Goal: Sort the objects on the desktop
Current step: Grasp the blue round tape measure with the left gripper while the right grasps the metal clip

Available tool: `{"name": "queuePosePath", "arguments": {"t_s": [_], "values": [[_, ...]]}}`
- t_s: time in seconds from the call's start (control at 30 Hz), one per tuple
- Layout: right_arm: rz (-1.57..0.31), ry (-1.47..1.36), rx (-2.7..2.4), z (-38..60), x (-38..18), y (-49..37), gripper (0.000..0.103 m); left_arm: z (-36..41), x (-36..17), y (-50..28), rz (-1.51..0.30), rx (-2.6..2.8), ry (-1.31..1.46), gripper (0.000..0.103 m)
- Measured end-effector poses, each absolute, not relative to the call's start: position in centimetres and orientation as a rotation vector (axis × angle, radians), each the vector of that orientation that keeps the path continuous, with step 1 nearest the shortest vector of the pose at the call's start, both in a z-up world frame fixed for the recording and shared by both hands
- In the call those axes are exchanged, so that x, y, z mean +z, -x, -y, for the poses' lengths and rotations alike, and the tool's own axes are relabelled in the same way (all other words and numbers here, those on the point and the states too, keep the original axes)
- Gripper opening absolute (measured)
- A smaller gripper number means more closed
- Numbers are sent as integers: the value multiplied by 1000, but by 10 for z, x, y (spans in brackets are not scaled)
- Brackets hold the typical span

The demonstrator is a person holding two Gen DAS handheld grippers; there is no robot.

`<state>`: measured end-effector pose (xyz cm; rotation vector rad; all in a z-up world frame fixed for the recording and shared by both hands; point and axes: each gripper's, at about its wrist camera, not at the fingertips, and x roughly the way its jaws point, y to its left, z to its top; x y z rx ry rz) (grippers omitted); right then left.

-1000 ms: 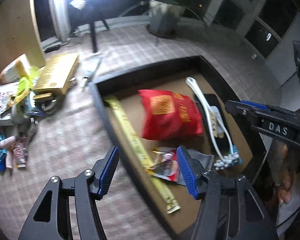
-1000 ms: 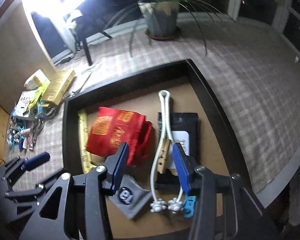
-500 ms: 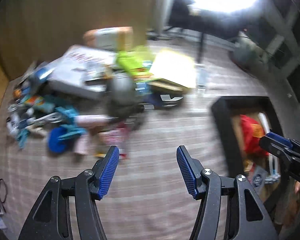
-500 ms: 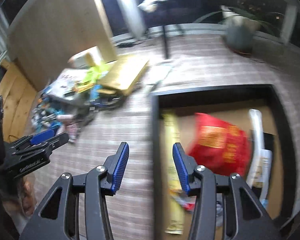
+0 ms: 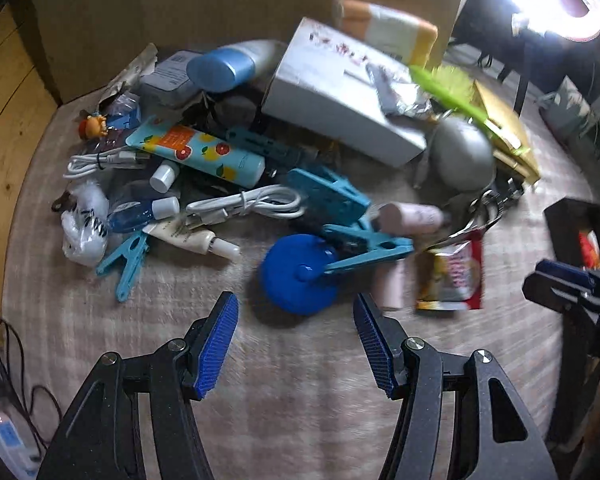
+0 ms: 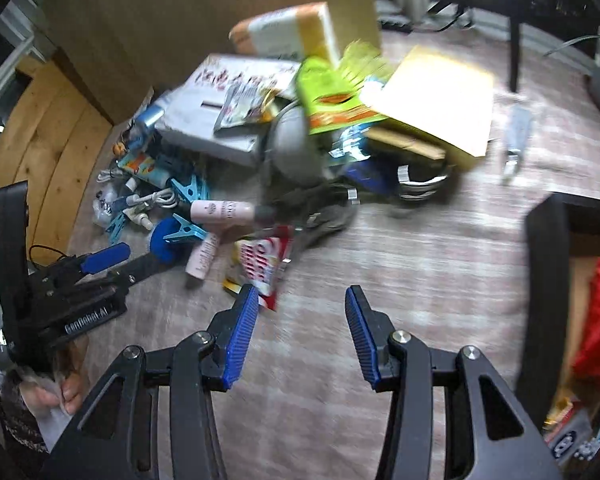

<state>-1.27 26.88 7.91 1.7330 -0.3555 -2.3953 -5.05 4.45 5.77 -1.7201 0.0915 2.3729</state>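
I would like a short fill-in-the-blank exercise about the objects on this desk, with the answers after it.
1. Both pairs of tongs, the left tongs and the right tongs, hold ____.
2. The round disc just ahead of the left tongs is dark ____ in colour.
3. A teal clothespin lies partly on top of the ____.
4. The red bag lies inside the black ____.

Missing words: nothing; blue; disc; tray
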Motion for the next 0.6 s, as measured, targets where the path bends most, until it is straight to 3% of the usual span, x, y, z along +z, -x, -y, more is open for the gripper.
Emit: {"name": "queuePosePath", "arguments": {"t_s": [0.43,0.6], "values": [[411,-1845,-2328,-244,42,40,44,-59,36,66,-204,2355,1633,64],[434,-1870,-2289,-241,34,44,35,-62,28,66,-196,2369,1640,55]]}}
